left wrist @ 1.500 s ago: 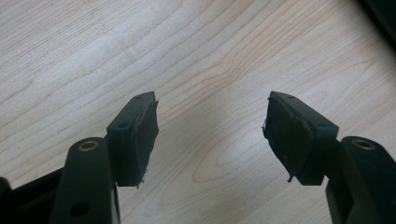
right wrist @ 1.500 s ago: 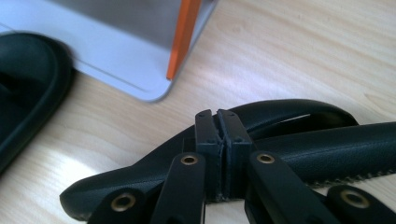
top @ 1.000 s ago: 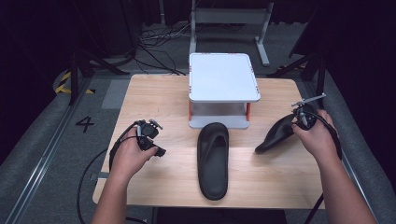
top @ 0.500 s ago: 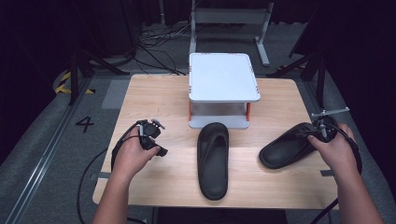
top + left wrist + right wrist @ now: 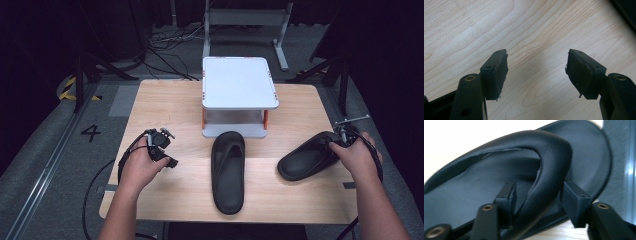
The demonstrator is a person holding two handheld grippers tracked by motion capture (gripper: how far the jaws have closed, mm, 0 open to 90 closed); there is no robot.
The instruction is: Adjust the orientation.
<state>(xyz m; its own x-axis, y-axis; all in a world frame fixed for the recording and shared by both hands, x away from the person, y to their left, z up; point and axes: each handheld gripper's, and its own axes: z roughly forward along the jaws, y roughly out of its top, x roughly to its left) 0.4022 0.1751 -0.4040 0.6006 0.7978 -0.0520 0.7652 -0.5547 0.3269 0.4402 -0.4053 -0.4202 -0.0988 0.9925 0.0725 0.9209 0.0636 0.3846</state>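
Two black slippers lie on the wooden table (image 5: 165, 105). One slipper (image 5: 229, 172) lies lengthwise at the middle, just in front of the white stand. The other slipper (image 5: 307, 159) lies slanted at the right, sole down. My right gripper (image 5: 336, 142) is at its far right end. In the right gripper view the slipper's thick strap (image 5: 549, 157) runs between the jaws, and the right gripper (image 5: 537, 197) is shut on it. My left gripper (image 5: 170, 162) rests at the left of the table, a hand's width from the middle slipper. It (image 5: 536, 72) is open over bare wood.
A white two-level stand (image 5: 239, 82) with orange legs occupies the back middle of the table. The right slipper lies close to the table's right edge. Cables and dark frames stand on the floor beyond the table.
My right gripper has carried the right slipper down and rightward, from tilted in the air to flat on the table near the right edge. The left gripper and middle slipper have stayed put.
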